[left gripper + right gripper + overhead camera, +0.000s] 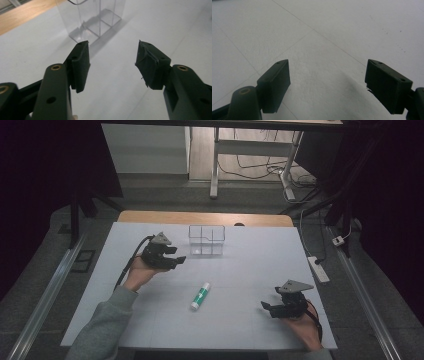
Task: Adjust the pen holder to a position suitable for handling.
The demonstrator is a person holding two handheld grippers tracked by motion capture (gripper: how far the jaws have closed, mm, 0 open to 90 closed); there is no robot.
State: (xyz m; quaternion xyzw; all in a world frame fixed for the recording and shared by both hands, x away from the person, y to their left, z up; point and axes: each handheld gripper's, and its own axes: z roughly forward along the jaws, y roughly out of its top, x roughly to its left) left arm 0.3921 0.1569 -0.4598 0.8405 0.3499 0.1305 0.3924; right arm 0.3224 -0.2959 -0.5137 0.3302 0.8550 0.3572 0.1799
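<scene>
Glue stick [200,296] on table [250,270] between left gripper [176,256] and right gripper [266,306] — jaws open, empty.

No readable text anywhere. The glue stick [200,296] on the tabletop [250,270] has a green label, print too small to read. Clear divided box [206,240]: no markings. Nothing legible on either tool.

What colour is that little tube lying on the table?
The tube is white with a green middle band, seen best in the high view.
</scene>
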